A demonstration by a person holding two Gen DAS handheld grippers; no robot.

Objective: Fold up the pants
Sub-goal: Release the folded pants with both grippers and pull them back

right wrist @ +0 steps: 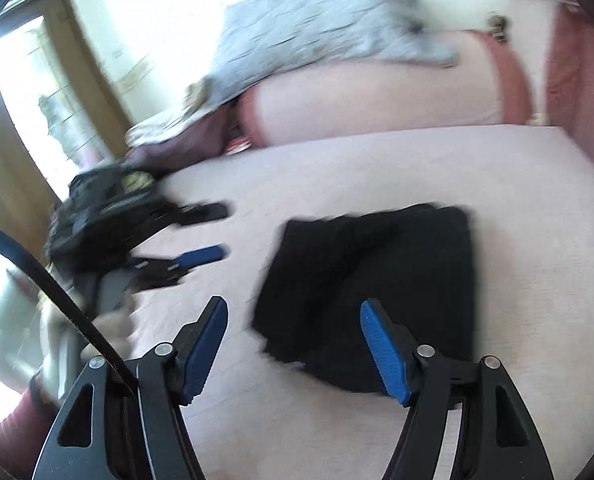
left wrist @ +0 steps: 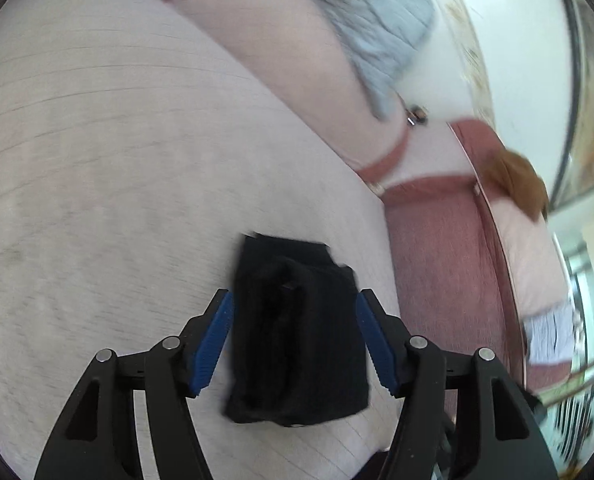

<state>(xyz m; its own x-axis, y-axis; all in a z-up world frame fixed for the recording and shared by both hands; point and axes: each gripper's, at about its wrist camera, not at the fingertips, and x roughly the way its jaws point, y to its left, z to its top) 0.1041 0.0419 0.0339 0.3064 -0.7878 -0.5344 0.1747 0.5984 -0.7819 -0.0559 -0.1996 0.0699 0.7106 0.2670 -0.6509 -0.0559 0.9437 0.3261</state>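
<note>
Left wrist view: my left gripper [left wrist: 295, 300] is spread wide, holding nothing, black folded pants [left wrist: 297, 332] lying lower centre on the beige mattress [left wrist: 97, 160]. Grey blanket [left wrist: 373, 20] at top. Right wrist view, blurred: my right gripper [right wrist: 293, 308] also spread, pants [right wrist: 373, 288] centre-right, left gripper [right wrist: 217, 232] at mid-left.

pants [left wrist: 297, 332] on bed [left wrist: 97, 160], pillow [left wrist: 281, 56] behind, blanket [left wrist: 373, 20] on pillow
</note>
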